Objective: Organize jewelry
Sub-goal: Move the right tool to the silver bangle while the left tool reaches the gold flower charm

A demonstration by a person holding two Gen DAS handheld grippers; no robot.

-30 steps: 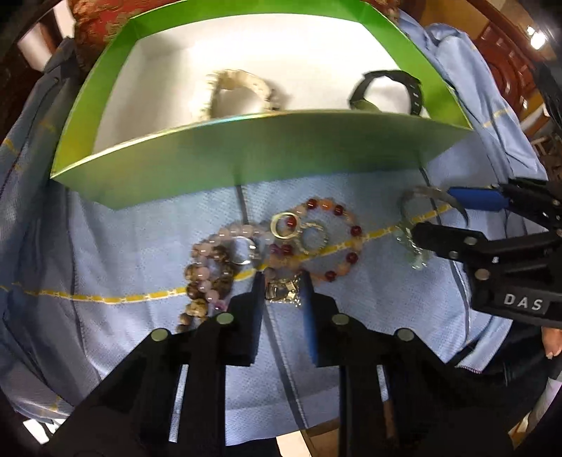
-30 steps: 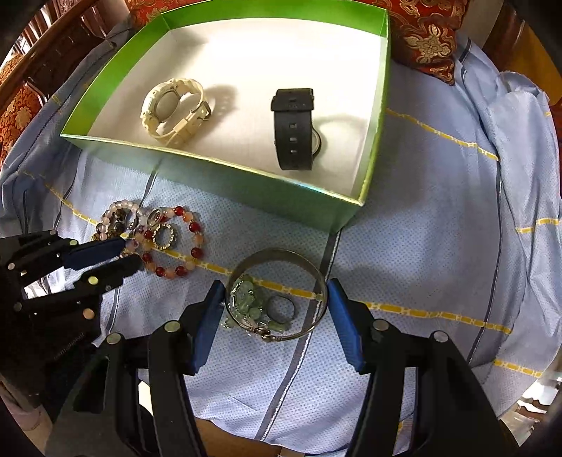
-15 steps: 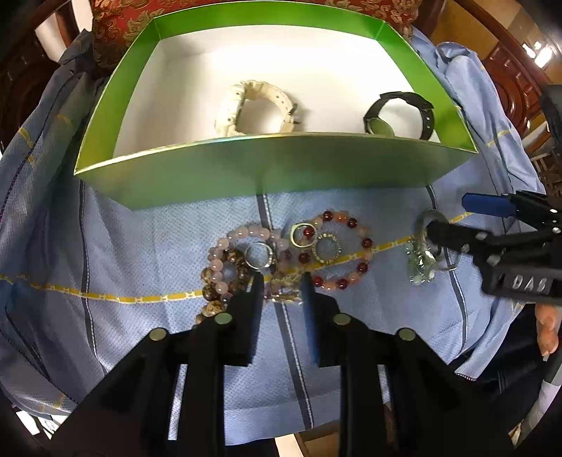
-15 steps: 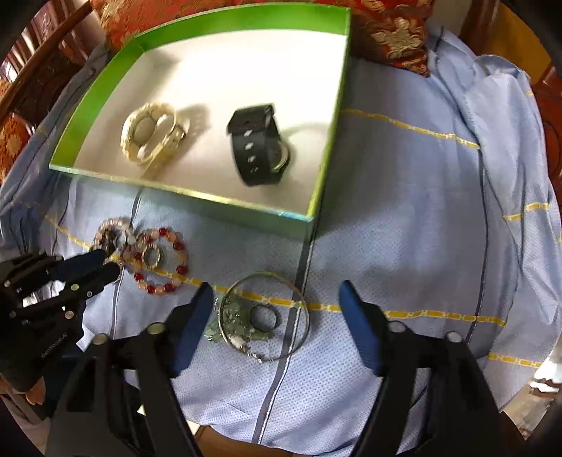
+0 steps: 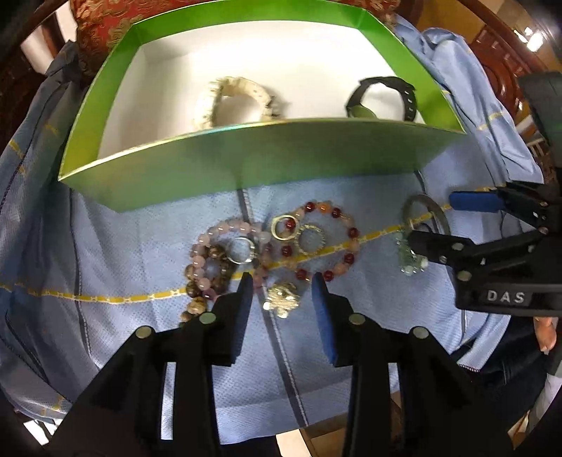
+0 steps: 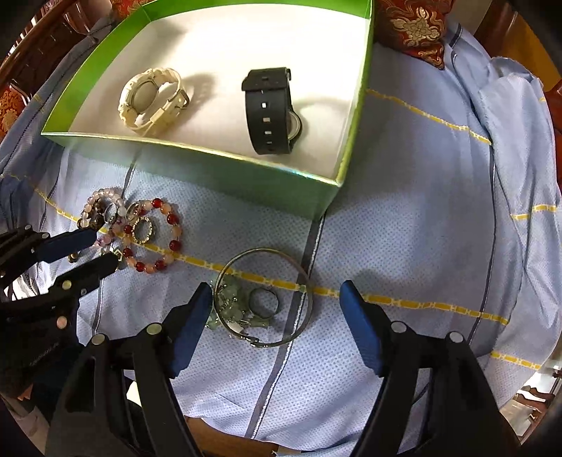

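Note:
My left gripper [image 5: 281, 284] hovers over the blue cloth with its jaws opening. A small gold trinket [image 5: 281, 300] lies between them, free of both pads. Just beyond it lie a red and peach bead bracelet [image 5: 354, 232], a pink bead bracelet [image 5: 198, 246] and loose rings [image 5: 282, 228]. My right gripper [image 6: 276, 291] stands open, its fingers on either side of a silver bangle [image 6: 267, 250] with a green bead piece [image 6: 228, 295] and a ring [image 6: 263, 298] inside it. The green box [image 6: 228, 172] behind holds a white watch [image 6: 151, 102] and a black watch [image 6: 268, 112].
The blue striped cloth [image 6: 421, 228] covers the table and bunches up at the right. A red patterned cushion [image 6: 414, 28] lies behind the box. Dark wooden chair parts ring the table, and its front edge is just below both grippers.
The left jaws have spread apart from the gold trinket, which now lies loose on the cloth. The right jaws have widened around the bangle. Both views have shifted slightly.

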